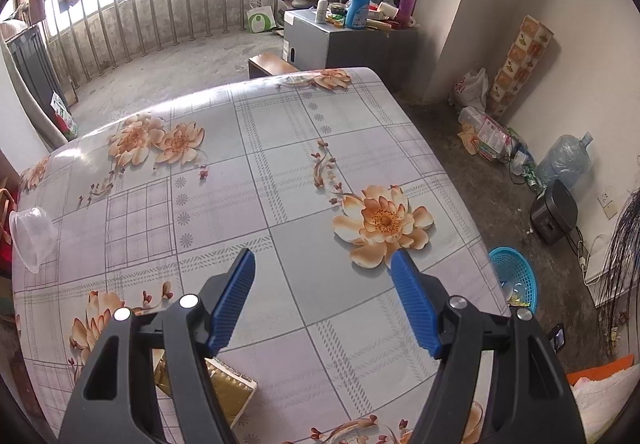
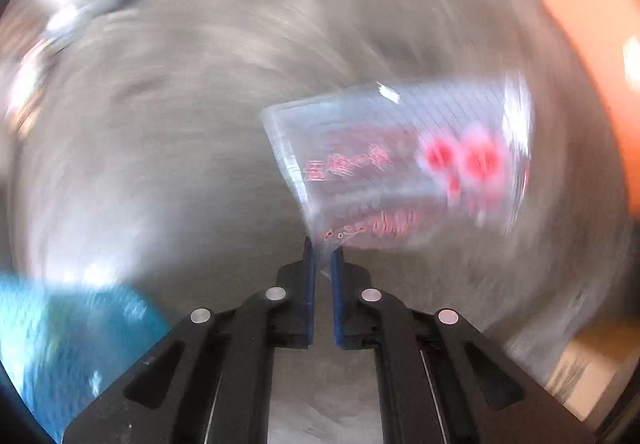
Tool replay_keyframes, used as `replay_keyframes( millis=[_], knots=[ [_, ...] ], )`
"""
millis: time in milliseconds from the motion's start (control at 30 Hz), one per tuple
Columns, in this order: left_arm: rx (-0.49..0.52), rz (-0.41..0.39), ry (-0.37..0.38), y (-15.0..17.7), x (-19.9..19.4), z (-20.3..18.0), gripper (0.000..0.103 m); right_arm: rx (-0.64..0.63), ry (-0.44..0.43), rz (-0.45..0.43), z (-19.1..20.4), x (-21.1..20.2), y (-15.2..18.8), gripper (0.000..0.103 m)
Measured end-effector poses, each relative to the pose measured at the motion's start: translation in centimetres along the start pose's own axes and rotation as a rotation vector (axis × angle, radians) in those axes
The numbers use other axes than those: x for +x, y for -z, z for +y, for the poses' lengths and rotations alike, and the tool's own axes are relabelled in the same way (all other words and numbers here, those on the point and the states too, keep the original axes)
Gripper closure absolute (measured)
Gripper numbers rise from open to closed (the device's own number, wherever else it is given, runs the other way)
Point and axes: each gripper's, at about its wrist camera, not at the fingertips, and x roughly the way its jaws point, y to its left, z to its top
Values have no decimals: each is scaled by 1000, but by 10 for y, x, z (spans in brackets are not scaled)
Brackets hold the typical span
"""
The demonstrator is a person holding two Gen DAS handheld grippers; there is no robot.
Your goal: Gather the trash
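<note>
the right gripper [image 2: 323, 256] pinches a clear printed plastic bag [image 2: 400, 160] by its corner, letting it dangle for the blue basket [image 2: 68, 344]. the left gripper [image 1: 322, 264] hovers over the surface [image 1: 280, 172], jaws spread, ready for more trash.

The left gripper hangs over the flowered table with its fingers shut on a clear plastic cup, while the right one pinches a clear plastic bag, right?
Not quite. The left gripper is open and holds nothing, as the left wrist view shows; the clear plastic cup lies apart at the edge of the flowered table. The right gripper does pinch the clear plastic bag.
</note>
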Motion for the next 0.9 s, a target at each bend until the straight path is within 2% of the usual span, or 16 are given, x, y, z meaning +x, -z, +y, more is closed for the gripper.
replay_keyframes(
  millis=[133,233,267,333,433,500,533,567,633,700,767,900],
  knots=[
    [-23,-20,43,0,-3,4,35,-305,-114,-264,59,-127,35,98],
    [-21,-45,72,0,-10,6,35,-569,-216,-337,105,-182,79,98],
    [-19,-57,76,1,-14,8,35,-627,-241,-330,114,-192,88,98],
    [-25,-75,87,4,-21,13,35,-682,-314,-256,131,-193,103,97],
    [-51,-98,97,9,-31,28,35,-766,-330,-210,161,-192,126,97],
    [-80,-112,101,13,-39,41,35,-788,-354,-157,181,-193,128,97],
    [-90,-119,102,14,-42,46,35,-800,-352,-130,195,-194,129,96],
    [-98,-126,103,16,-46,51,35,-808,-338,-116,202,-189,130,91],
    [-107,-144,103,20,-54,60,35,-854,-295,-34,218,-173,128,78],
    [-118,-158,106,23,-60,68,35,-903,-226,33,228,-162,130,77],
    [-135,-165,114,26,-66,76,35,-884,-193,78,222,-159,132,72],
    [-149,-186,115,33,-76,90,35,-741,-231,89,186,-175,124,64]
  ],
)
